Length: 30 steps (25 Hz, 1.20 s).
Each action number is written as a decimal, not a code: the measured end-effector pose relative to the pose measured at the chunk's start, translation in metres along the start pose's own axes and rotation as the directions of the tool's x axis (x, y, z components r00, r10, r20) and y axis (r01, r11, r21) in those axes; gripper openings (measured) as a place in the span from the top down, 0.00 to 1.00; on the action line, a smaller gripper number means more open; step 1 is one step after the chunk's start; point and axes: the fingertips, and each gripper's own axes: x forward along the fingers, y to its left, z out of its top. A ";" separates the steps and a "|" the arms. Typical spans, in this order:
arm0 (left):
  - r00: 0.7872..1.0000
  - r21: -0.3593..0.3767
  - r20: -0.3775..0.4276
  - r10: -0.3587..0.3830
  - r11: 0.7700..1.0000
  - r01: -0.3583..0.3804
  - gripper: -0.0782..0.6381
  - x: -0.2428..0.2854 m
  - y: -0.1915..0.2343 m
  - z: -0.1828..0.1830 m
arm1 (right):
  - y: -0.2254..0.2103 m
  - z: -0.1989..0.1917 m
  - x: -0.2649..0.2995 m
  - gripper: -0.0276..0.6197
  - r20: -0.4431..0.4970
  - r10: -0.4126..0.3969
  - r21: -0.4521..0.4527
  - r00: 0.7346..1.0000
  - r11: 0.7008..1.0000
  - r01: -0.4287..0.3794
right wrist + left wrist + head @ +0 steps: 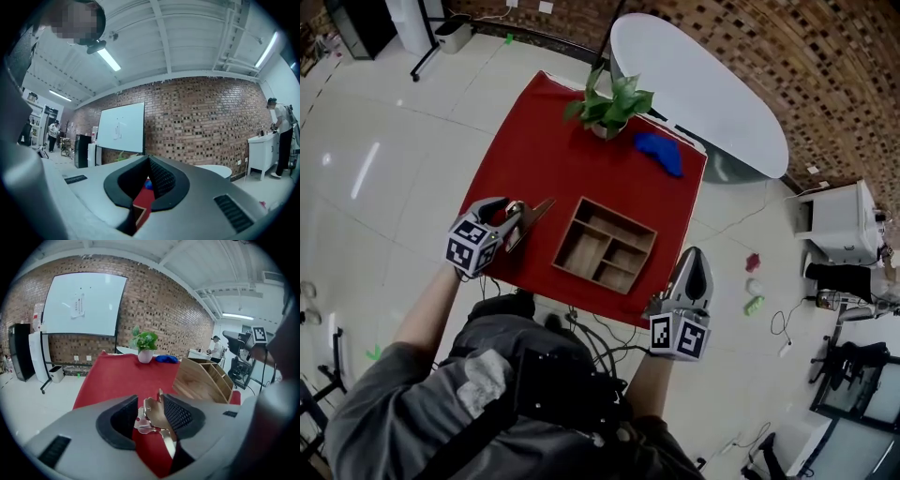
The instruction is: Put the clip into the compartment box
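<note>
We find the left gripper [150, 398] with its jaws spread wide. The clip [153, 416], of pale metal, stands between them. It leans on the right-hand pad [180, 414] and is clear of the left-hand pad [123, 420], so neither pad presses on it. We cannot tell whether the clip rests on the red table [539, 141] beneath it.

In the head view this gripper [534, 212] sits over the table's near left edge, left of the box [619, 216] and apart from it. The clip is outside the box, whose compartments show only bare wood.

The right gripper [149, 161] has its jaws pressed together at the tips with nothing between them. It [695, 255] hangs off the table's near right corner, just beside the box.
</note>
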 end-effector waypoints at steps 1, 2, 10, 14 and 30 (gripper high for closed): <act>1.000 -0.005 -0.018 -0.014 1.000 0.014 0.59 0.006 0.004 -0.003 | 0.001 -0.002 0.003 0.96 -0.001 -0.009 0.002 1.000 1.000 0.009; 0.999 -0.007 -0.038 -0.031 1.000 0.030 0.59 0.011 0.007 -0.007 | 0.002 -0.004 0.006 0.96 -0.002 -0.019 0.004 1.000 1.000 0.019; 0.958 -0.013 -0.200 -0.207 0.978 0.209 0.64 0.044 -0.006 -0.017 | -0.004 -0.018 0.018 0.96 -0.019 -0.074 0.010 0.997 0.997 0.074; 0.946 -0.033 -0.209 -0.246 0.969 0.244 0.68 0.044 -0.008 -0.017 | -0.005 -0.022 0.013 0.96 -0.020 -0.098 0.027 0.995 0.995 0.099; 0.969 -0.134 -0.077 -0.233 0.966 0.222 0.86 0.028 -0.031 0.019 | -0.038 -0.010 0.001 0.96 -0.011 -0.061 0.018 0.998 0.998 0.061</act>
